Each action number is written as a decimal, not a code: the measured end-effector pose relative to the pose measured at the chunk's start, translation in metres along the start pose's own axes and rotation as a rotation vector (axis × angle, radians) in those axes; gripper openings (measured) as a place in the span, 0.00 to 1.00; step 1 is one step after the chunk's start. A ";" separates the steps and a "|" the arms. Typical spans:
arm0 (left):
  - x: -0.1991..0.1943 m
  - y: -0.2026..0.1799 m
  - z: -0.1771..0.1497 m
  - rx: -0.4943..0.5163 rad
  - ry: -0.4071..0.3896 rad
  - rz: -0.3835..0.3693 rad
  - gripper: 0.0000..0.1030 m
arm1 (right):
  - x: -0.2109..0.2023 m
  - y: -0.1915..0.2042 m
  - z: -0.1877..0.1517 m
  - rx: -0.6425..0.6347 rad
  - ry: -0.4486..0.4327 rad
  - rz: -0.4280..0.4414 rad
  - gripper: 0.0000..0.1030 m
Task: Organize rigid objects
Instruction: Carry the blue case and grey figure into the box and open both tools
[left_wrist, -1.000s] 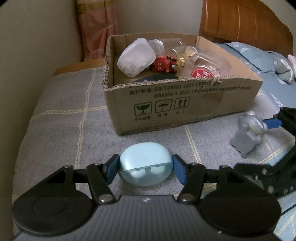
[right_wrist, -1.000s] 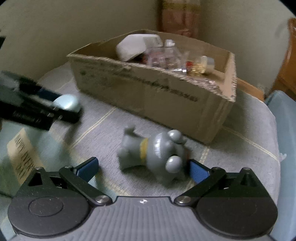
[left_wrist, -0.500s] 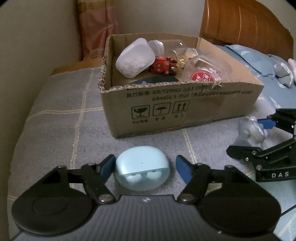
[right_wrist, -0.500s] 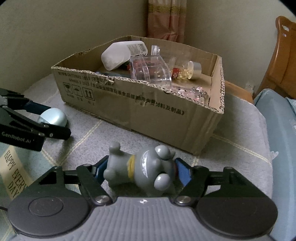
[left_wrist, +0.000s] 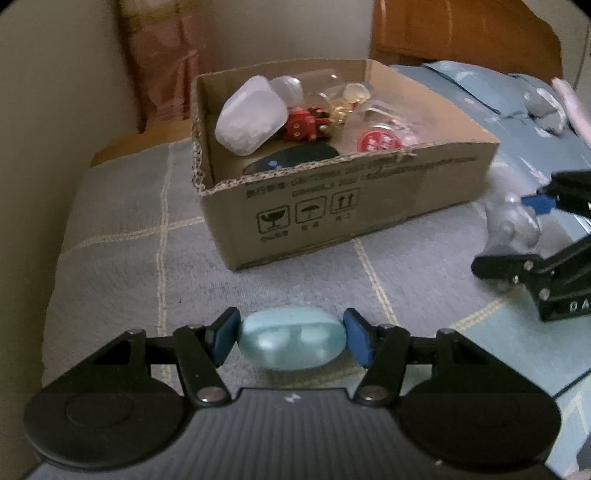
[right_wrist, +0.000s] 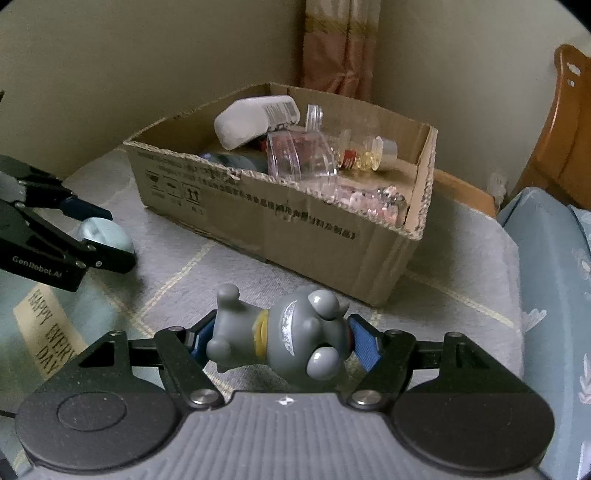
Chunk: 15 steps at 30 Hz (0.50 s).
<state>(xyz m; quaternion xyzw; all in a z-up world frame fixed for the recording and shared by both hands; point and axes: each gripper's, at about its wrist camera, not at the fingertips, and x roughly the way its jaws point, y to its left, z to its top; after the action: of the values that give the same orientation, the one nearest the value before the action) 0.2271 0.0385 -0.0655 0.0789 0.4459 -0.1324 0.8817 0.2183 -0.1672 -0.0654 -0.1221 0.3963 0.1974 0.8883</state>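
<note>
The cardboard box is sitting on a grey checked blanket, holding a white tub, a red toy, clear plastic jars & a dark item at the near wall. In front of the box, w/ a gap of blanket between, the left gripper is closing its jaws on a pale blue earbud case; both blue pads are touching the case's ends, case sitting crosswise btwn them. Off the box's near right corner, the right gripper is gripping a grey toy figure lying sideways, jaws partly closed, pads pressing on its two sides. Fig. is appearing clear of the blanket, though can't tell for sure. A card w/ printed text is lying left of the fig., further from the box.
</note>
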 end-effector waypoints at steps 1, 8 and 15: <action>-0.003 0.000 0.000 0.010 0.001 -0.005 0.59 | -0.004 -0.001 0.001 -0.003 -0.002 0.003 0.75; -0.022 -0.004 0.005 0.052 0.002 -0.027 0.59 | -0.030 -0.002 0.008 -0.030 -0.026 0.003 0.75; -0.053 -0.012 0.029 0.111 -0.042 -0.064 0.59 | -0.051 -0.004 0.024 -0.064 -0.056 0.017 0.75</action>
<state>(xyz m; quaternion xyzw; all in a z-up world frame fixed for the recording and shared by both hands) 0.2152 0.0286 -0.0060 0.1105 0.4217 -0.1867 0.8804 0.2053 -0.1749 -0.0109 -0.1415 0.3660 0.2206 0.8929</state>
